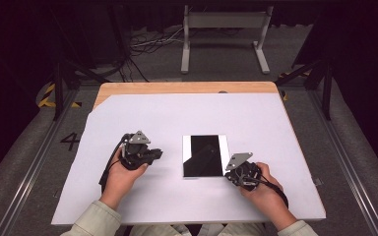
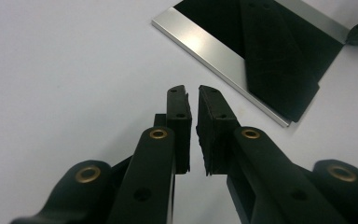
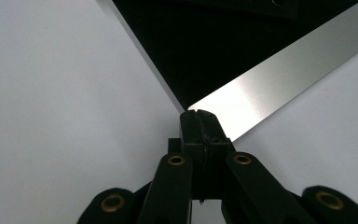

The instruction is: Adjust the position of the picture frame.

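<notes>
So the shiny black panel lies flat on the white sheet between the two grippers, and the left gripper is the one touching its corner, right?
Not quite: the right gripper meets the panel's corner, as the right gripper view shows. The left gripper sits apart from it on the white sheet.

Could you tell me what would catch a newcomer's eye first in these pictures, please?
First comes the flat rectangular panel, glossy black with silver strips along two sides, lying near the middle of the white table cover. The right gripper has its shut jaws at the panel's near right corner. The left gripper sits to the panel's left, apart from it, its jaws parted by a narrow gap with nothing between them.
</notes>
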Demonstrator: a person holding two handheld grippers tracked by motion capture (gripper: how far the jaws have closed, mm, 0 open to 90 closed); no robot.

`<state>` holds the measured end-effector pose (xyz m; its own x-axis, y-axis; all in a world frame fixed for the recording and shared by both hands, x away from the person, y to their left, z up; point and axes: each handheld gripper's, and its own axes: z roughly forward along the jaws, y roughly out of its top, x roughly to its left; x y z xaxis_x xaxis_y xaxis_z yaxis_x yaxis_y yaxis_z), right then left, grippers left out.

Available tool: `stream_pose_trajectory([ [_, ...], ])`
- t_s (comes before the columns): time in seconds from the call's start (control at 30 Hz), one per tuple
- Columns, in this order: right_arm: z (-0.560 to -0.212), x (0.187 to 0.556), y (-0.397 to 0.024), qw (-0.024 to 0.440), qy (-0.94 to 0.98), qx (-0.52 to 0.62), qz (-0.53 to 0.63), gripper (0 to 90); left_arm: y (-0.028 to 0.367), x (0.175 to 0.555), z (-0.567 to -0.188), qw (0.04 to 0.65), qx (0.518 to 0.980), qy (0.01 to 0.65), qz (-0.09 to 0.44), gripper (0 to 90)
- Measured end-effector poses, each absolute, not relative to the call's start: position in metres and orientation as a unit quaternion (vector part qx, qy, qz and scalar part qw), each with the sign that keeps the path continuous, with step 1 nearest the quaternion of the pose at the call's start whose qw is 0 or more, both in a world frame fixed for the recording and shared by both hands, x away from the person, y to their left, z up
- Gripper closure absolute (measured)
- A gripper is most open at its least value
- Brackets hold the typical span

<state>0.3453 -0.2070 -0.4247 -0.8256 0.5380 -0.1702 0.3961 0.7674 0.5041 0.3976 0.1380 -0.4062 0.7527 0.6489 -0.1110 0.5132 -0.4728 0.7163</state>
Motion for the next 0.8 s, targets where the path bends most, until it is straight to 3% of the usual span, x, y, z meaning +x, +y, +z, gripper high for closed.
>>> stream_pose_trajectory([
  [0.47,-0.415,0.337,-0.223,0.146,0.908,0.278,0.276,90.0,0.123,0.432,-0.404,0.413,0.836,0.358,0.055,85.6],
  [0.8,-0.409,0.324,-0.244,0.159,0.900,0.293,0.282,90.0,0.110,0.407,-0.363,0.419,0.838,0.337,0.097,82.0],
])
